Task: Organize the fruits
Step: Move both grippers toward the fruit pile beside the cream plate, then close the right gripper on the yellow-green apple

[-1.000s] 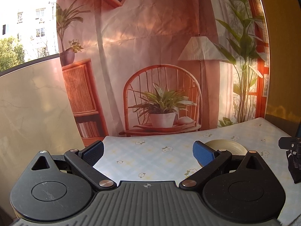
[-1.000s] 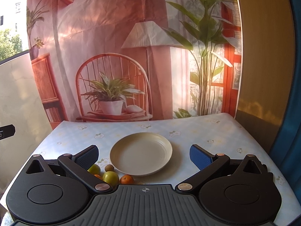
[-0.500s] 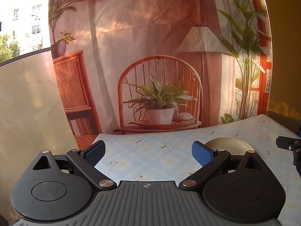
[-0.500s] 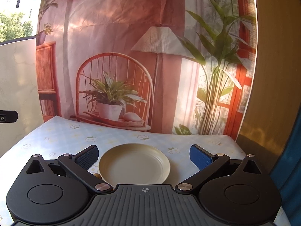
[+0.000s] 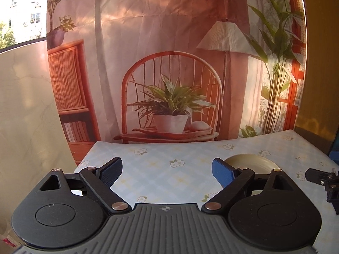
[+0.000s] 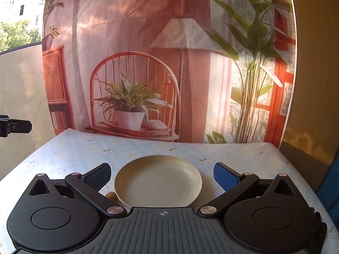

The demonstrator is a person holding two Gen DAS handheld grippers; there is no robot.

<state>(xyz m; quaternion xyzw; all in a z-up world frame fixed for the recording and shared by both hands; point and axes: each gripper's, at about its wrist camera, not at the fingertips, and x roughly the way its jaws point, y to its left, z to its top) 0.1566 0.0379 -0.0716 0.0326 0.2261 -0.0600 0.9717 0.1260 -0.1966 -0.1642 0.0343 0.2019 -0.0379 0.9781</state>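
My left gripper [image 5: 167, 170] hangs over the flowered tablecloth [image 5: 161, 169], its jaws spread wide after just easing inward a little, with nothing but bare cloth between the blue pads. It holds nothing and touches nothing. The cream plate [image 5: 252, 160] lies beyond its right finger, half hidden behind it, and the tip of my other tool pokes in at the right edge of that view.

My right gripper [image 6: 162, 175] is likewise wide open and empty-handed, poised low above the same table [image 6: 84, 148]. The plate [image 6: 157, 180] sits squarely between its two fingers, farther along the cloth, and neither pad touches it. The plate has nothing on it. Of the fruit, only one small brownish piece [image 6: 111, 195] peeks out just left of the plate's near rim, tucked against my left finger's arm; any others are hidden under the tool's body. A printed backdrop [image 6: 135, 63] of a chair, potted plant and lamp hangs behind the table.
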